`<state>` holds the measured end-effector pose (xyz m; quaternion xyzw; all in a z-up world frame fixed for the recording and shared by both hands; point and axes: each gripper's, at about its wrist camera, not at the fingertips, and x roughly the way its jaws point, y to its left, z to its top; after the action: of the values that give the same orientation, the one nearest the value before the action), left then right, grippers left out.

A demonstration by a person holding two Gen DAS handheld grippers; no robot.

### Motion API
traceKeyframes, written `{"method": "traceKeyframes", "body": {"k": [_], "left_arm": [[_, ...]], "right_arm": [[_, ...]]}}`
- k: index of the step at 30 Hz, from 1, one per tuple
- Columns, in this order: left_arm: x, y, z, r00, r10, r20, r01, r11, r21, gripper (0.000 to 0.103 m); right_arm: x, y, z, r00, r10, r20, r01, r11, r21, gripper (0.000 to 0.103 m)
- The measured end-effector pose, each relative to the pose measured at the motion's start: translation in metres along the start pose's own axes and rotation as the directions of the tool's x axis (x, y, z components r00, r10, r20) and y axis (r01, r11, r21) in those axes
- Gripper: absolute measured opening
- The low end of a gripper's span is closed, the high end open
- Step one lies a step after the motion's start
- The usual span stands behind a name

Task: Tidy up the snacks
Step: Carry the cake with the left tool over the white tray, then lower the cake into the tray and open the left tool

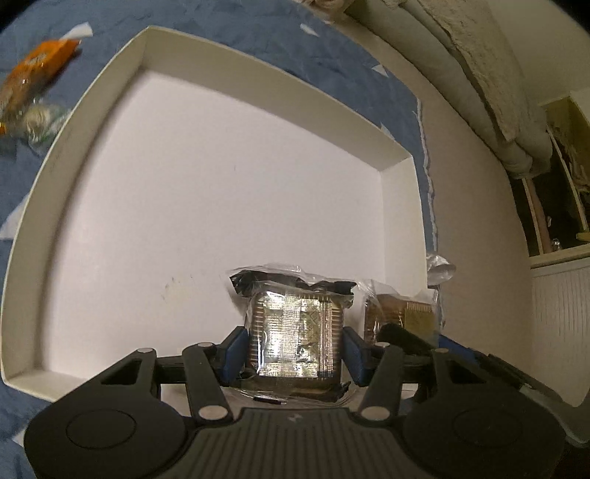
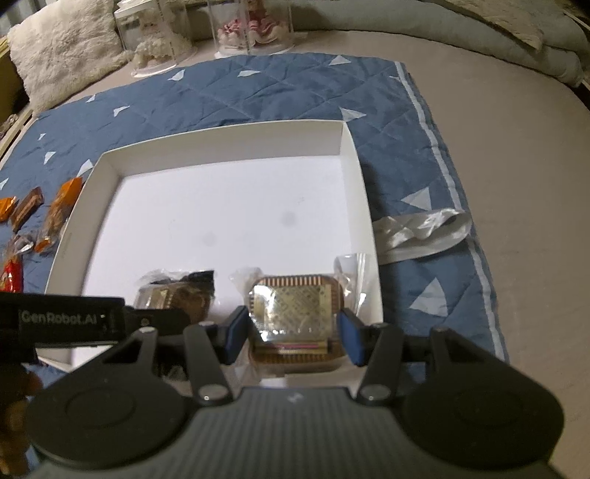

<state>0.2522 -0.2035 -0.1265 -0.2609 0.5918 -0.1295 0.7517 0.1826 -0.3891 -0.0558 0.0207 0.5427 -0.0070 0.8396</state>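
A shallow white box lies on a blue quilt. At its near edge my left gripper is shut on a clear-wrapped wafer snack with a dark, shiny face, which stands upright between the blue pads. In the right wrist view my right gripper is shut on a golden patterned wafer packet low in the near right corner of the box. The dark packet shows to its left, partly hidden by the left tool's black body. The golden packet also appears in the left wrist view.
Several loose snacks in orange and brown wrappers lie on the quilt left of the box, one red packet nearer. A silver ribbon lies right of the box. Clear display cases and a fluffy cushion stand behind.
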Motion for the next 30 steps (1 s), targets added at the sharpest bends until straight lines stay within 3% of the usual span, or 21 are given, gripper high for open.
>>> {"method": "traceKeyframes", "body": {"k": [4,8,22,30], "left_arm": [[-0.003,-0.001,0.001,1.0,0.011,0.001,-0.011,1.0,0.011,0.07],[-0.006,-0.002,0.0,0.999,0.043,0.003,-0.043,0.998,0.054,0.07],[-0.025,-0.003,-0.006,0.993,0.113,0.028,-0.116,0.98,0.16,0.076],[-0.036,-0.005,-0.015,0.991,0.131,0.034,-0.135,0.965,0.225,0.094]], "right_arm": [[0.002,-0.001,0.001,1.0,-0.001,-0.012,0.001,1.0,0.004,0.061],[0.004,0.001,-0.001,0.999,-0.034,-0.042,0.034,0.999,-0.009,0.063],[-0.011,-0.008,-0.011,0.999,-0.029,-0.022,0.03,0.998,0.05,0.064],[-0.03,-0.009,-0.016,1.0,-0.025,0.017,0.024,0.996,0.08,0.069]]}}
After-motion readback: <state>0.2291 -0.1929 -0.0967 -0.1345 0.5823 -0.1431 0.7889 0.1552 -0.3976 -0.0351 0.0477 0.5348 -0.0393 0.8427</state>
